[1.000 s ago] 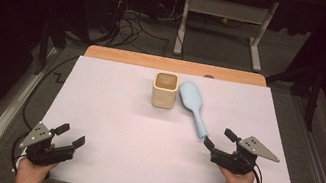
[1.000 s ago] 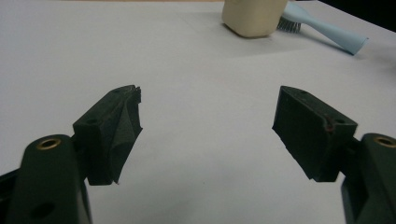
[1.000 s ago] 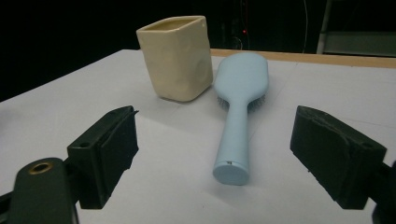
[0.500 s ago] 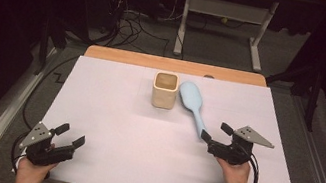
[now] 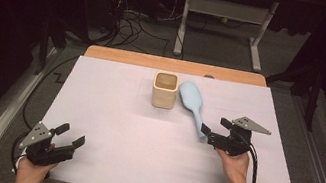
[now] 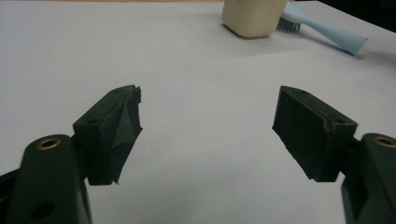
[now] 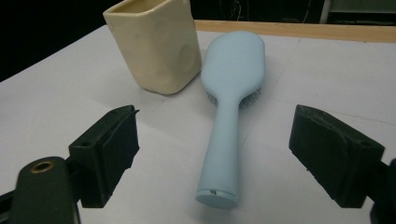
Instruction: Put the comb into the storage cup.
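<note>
Brush (image 5: 192,106): bristles down on the counter (image 5: 111,113), head just beside the cup (image 5: 165,90), handle running to 5 o'clock.
Right gripper (image 5: 209,133): fingers wide, either side of the handle end (image 7: 216,198), not touching.
Left gripper (image 5: 69,135): fingers wide, empty, at the 7 o'clock corner near the front edge.
Room: bare sheet between grippers.

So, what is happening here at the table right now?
A person holds a hand-held gripper in each hand over a white table. The right hand-held gripper is open and lined up on the handle of a light blue hairbrush, which lies bristles down beside a cream cup; nothing is gripped yet. The left hand-held gripper is open too, near the table's near left corner, far from both things.
</note>
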A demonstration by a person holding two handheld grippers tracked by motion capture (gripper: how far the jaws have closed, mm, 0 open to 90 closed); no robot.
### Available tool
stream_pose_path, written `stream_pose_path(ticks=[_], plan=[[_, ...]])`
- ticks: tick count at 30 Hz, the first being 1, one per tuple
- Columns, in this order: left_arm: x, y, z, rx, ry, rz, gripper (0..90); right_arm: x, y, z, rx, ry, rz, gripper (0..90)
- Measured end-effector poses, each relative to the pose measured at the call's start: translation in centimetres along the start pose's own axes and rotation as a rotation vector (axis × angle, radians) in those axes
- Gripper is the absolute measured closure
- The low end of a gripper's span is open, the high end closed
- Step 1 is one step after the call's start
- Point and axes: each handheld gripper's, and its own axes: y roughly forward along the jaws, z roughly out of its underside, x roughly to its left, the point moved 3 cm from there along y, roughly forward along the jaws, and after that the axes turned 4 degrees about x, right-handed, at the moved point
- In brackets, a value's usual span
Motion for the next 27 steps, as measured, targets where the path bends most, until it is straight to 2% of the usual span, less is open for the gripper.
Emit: stream_pose_path(ticks=[13,21,24,27], plan=[[0.0,0.0,0.0,-0.002,0.005,-0.002,23.6,-0.9,1.0,-0.7,0.032,0.012,0.024,16.8],[-0.1,0.0,0.0,-0.002,0.006,-0.002,23.6,-1.1,1.7,-1.8,0.120,-0.019,0.050,22.7],[-0.1,0.0,0.0,-0.002,0.010,0.001,23.6,-1.3,2.0,-2.2,0.171,0.003,0.029,26.7],[-0.1,0.0,-0.1,-0.001,0.011,0.002,23.6,-1.4,2.5,-2.6,0.220,0.002,0.038,29.5]])
